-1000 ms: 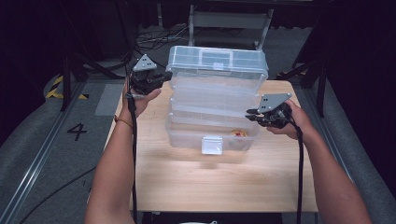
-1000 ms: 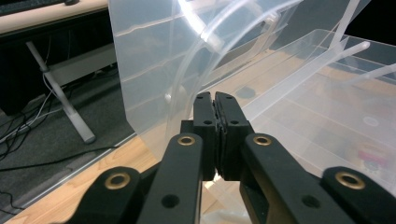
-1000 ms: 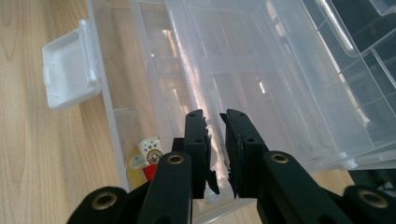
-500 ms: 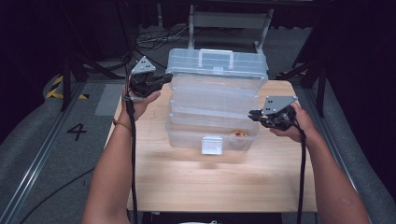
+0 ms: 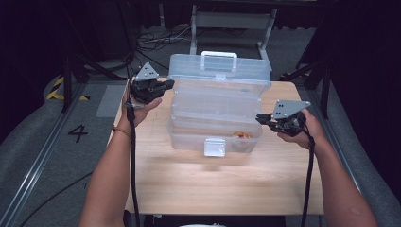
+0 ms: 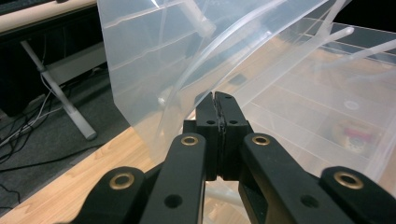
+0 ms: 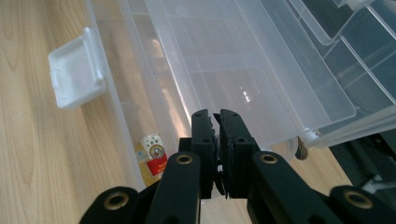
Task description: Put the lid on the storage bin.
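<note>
Our left gripper [image 5: 166,85] has its jaws pressed together with nothing caught between them, its tip just beside the upper left corner of the clear plastic tackle box [image 5: 218,106]. Compared with a second ago it has barely shifted, while the box lid [image 5: 220,66] with its handle [image 5: 218,54] has tipped further back, so the stepped trays [image 5: 217,101] now fan out wider. We judge that the box is nearly fully open and the work is turning toward what lies inside.

The box stands mid-table on the wooden table [image 5: 213,184], its white latch [image 5: 214,146] hanging at the front edge. Inside the bottom compartment we see a small red and yellow packet [image 7: 152,156], toward the right end.

Our right gripper [image 5: 261,118] has drifted slightly outward and lower; its jaws are likewise closed on nothing, tip near the right end of the base.

Counted: two grippers, one box, one handle, one latch, one packet that we can make out; the trays number two or three tiers, and we cannot tell exactly through the clear plastic
</note>
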`<state>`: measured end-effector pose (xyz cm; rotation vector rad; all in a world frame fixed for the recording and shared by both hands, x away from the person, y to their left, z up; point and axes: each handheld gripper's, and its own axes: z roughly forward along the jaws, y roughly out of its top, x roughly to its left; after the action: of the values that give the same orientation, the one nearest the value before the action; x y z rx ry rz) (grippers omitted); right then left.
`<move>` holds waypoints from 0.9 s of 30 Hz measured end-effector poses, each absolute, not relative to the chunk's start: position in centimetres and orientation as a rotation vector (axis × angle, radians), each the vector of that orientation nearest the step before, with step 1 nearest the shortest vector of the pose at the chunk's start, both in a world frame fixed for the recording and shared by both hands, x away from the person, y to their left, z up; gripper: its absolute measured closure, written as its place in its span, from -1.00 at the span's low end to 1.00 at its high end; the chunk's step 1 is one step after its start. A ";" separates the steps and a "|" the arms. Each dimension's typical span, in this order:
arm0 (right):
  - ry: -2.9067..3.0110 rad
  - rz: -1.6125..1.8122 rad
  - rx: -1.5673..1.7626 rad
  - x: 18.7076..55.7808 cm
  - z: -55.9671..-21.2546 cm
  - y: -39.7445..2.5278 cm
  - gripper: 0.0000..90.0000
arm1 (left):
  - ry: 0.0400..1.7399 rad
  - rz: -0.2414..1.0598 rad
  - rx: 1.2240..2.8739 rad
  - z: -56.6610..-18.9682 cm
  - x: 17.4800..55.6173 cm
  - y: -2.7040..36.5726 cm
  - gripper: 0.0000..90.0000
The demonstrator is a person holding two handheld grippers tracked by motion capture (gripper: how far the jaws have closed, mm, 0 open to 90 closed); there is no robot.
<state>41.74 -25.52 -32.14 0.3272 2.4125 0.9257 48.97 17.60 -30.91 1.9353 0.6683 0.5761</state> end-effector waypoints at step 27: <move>2.394 0.970 0.409 40.7 -33.3 -27.2 0.82 | 0.623 0.600 1.996 -31.1 47.2 16.6 0.99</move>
<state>40.66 -27.25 -33.25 0.4092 2.3939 0.9701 47.20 16.60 -31.09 1.9959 0.6231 0.6000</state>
